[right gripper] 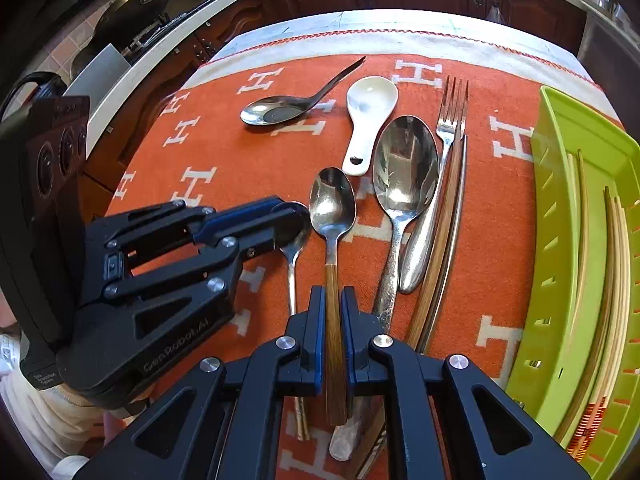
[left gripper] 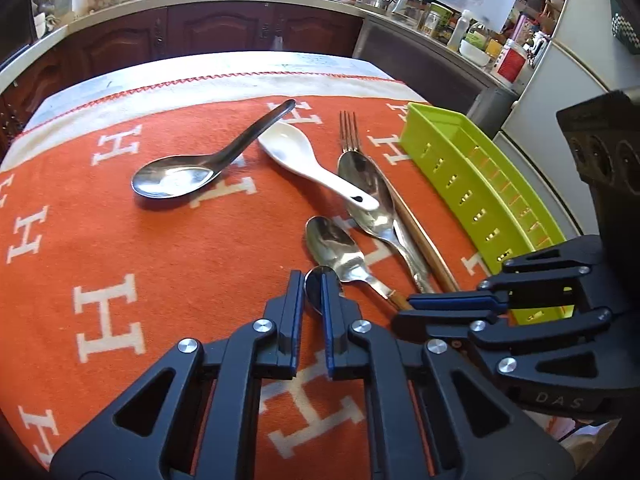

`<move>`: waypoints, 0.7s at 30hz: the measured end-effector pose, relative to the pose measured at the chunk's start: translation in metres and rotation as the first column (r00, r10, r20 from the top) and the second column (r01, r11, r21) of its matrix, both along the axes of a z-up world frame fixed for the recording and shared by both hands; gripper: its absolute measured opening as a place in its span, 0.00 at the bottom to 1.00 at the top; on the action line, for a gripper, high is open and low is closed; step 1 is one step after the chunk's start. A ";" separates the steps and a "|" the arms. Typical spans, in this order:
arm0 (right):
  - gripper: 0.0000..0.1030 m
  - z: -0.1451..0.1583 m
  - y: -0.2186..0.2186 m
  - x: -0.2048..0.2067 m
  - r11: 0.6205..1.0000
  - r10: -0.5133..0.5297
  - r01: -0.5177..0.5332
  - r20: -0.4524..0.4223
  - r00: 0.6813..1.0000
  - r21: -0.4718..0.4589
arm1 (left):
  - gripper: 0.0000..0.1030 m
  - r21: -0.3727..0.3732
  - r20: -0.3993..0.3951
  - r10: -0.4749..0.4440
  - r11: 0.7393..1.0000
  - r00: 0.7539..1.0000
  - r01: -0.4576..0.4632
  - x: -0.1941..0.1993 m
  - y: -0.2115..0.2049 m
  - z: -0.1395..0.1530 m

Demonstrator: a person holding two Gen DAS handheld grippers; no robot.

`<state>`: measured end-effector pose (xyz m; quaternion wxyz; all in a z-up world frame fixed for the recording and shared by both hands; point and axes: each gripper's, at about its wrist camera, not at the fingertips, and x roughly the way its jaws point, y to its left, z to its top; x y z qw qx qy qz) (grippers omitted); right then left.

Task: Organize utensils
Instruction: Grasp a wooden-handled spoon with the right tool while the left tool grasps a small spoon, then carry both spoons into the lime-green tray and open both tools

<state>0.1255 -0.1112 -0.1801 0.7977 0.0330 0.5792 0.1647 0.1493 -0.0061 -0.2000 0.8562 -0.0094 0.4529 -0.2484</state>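
Observation:
Utensils lie on an orange cloth (left gripper: 120, 240). My left gripper (left gripper: 311, 280) has its jaws close around the bowl of a small spoon (left gripper: 316, 290); it shows in the right wrist view (right gripper: 276, 220) over that spoon (right gripper: 292, 240). My right gripper (right gripper: 332, 300) is nearly shut around the wooden handle of a steel spoon (right gripper: 332, 204); in the left wrist view it (left gripper: 412, 306) sits at that spoon's (left gripper: 334, 244) handle. A black soup spoon (left gripper: 180, 176), a white soup spoon (left gripper: 296, 152), a large spoon (right gripper: 404, 164), a fork (right gripper: 450, 116) and chopsticks (right gripper: 444, 240) lie nearby.
A green utensil tray (right gripper: 560, 240) with chopsticks (right gripper: 612, 280) inside stands at the right edge of the cloth; it also shows in the left wrist view (left gripper: 460, 160). Dark kitchen cabinets (left gripper: 220, 32) and a cluttered counter run behind the table.

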 end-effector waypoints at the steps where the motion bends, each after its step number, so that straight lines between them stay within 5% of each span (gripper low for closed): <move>1: 0.10 0.000 0.000 0.000 1.000 -0.001 0.001 -0.001 1.000 0.003 | 0.05 -0.010 -0.005 -0.001 1.000 1.000 0.001 0.001 0.001 0.000; 9: 0.16 -0.001 0.005 0.002 1.000 0.001 -0.001 0.002 1.000 0.012 | 0.02 -0.112 -0.062 0.026 0.993 0.998 -0.033 -0.001 0.014 -0.005; 15: 0.33 -0.001 0.011 0.001 1.000 0.011 -0.011 0.003 1.000 0.029 | 0.01 -0.158 -0.087 0.054 0.985 0.995 -0.067 -0.007 0.032 0.001; 21: 0.33 -0.001 0.004 0.011 0.996 -0.031 0.033 -0.028 0.999 0.088 | 0.01 -0.154 -0.091 0.055 0.986 0.994 -0.069 -0.019 0.044 0.009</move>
